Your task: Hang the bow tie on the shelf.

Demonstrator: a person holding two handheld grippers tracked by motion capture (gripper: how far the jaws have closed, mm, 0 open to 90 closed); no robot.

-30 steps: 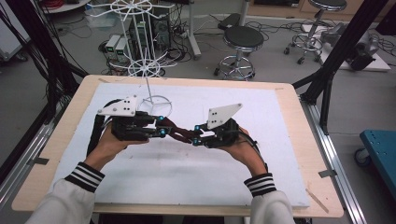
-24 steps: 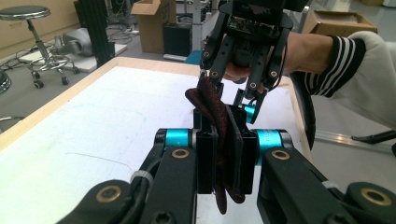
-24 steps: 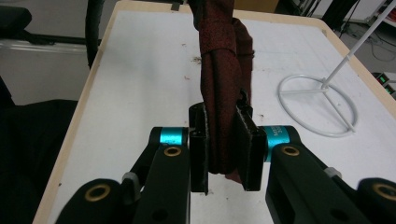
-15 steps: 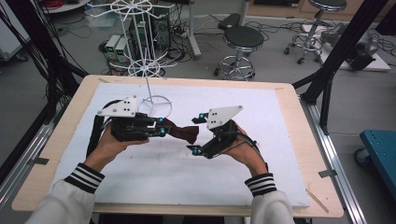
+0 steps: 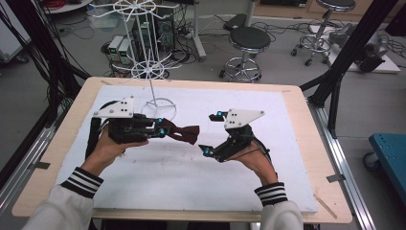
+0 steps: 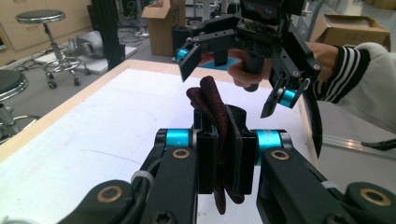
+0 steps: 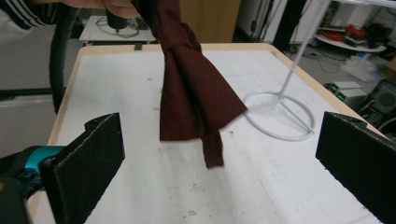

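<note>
Just in front of the wire rack's ring base [image 5: 159, 106], the left claw [image 5: 160, 129] is clamped on one wing of a dark red, woven bow tie [image 5: 183, 133], held above the desk [image 5: 287, 103]. Its long axis points toward the right claw [image 5: 209, 133], whose jaws have just been opening and now stand wide, empty, just beside the free wing.

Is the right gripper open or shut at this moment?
Open. The right gripper has just been opening; its jaws stand wide apart, clear of the dark red bow tie.
</note>
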